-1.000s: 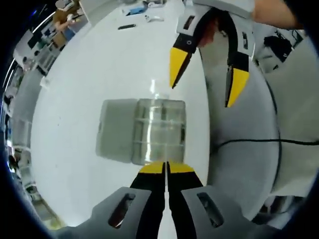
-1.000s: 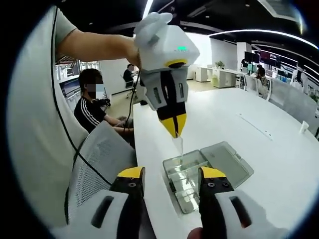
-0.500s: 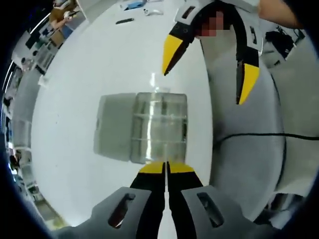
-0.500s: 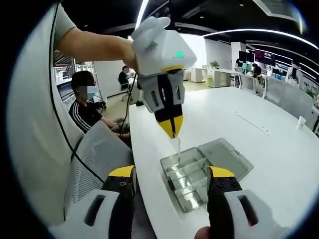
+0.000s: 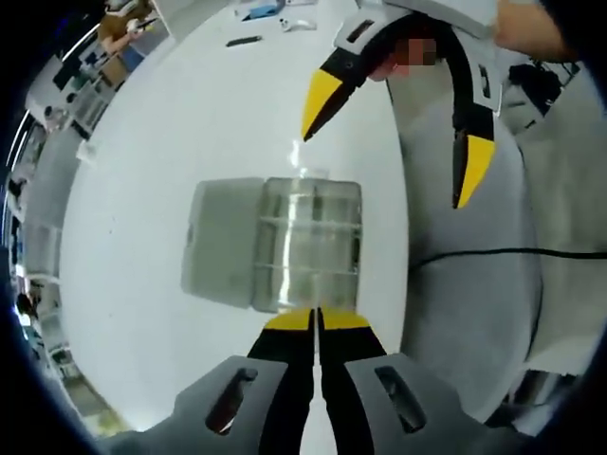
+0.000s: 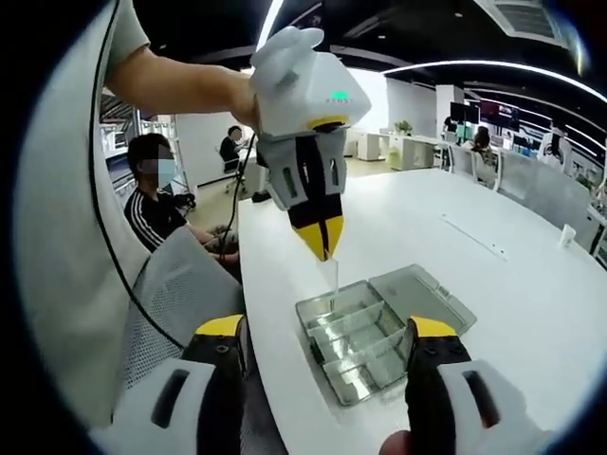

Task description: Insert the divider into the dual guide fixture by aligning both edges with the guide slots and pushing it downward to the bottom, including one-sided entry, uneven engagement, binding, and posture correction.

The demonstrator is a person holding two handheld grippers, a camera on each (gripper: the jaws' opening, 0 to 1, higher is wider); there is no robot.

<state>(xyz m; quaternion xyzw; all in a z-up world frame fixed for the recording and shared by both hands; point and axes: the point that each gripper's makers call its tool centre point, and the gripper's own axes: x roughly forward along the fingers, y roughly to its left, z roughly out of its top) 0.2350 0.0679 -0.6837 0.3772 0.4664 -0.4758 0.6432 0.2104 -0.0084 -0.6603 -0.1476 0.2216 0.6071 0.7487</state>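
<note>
A clear plastic box [image 5: 308, 242] with guide slots lies on the white table, its lid [image 5: 223, 242] folded open beside it. My left gripper [image 5: 318, 318] is shut above the box's near edge. In the right gripper view the left gripper [image 6: 321, 245] hangs over the box [image 6: 365, 336], shut on a thin clear divider [image 6: 329, 275] whose lower edge reaches the box's far end compartment. My right gripper [image 6: 327, 332] stands open and empty, its jaws astride the box from above. In the left gripper view the right gripper [image 5: 389, 142] hovers open past the box.
A person in a dark jacket [image 6: 156, 194] sits beyond a grey mesh chair [image 6: 180, 294] at the table's left edge. A black cable [image 5: 474, 254] crosses the chair. Small items [image 5: 245, 41] lie far down the long white table [image 6: 493, 246].
My right gripper has opened wider and drawn back a little from the box. The left gripper still holds the divider over the box's end compartment.
</note>
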